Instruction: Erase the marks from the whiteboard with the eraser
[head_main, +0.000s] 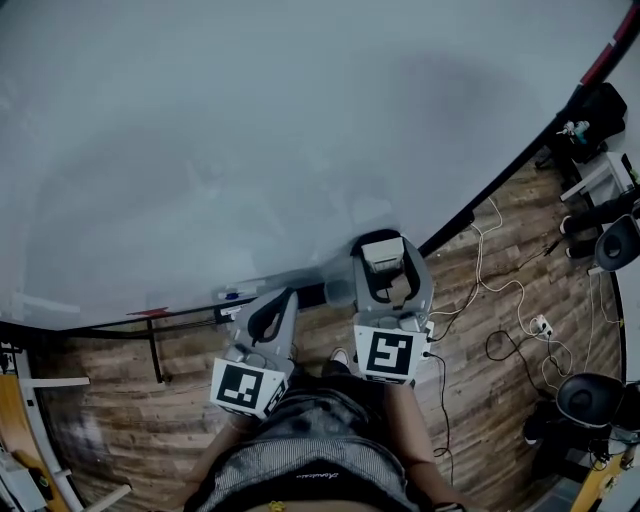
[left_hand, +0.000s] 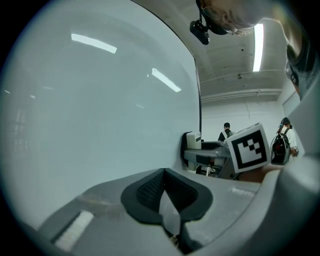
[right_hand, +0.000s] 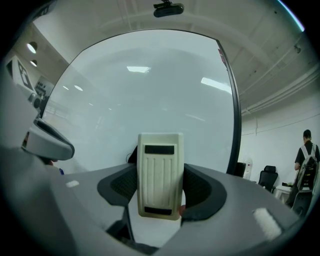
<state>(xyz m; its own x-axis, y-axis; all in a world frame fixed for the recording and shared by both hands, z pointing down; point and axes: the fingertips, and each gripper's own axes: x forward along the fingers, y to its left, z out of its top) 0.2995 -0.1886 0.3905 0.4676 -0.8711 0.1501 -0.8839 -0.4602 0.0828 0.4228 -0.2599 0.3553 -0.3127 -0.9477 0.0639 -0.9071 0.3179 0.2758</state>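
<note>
Whiteboard | right hand-held gripper clamps eraser — left hand-held gripper closed

Cropped edges and turned-away faces

The whiteboard runs off the head view's top and left edges. The eraser shows only its ribbed back: its wiping face is turned away, and the right tongs cover its sides. A blue bit and a red bit on the board's ledge are too small to name.
</note>
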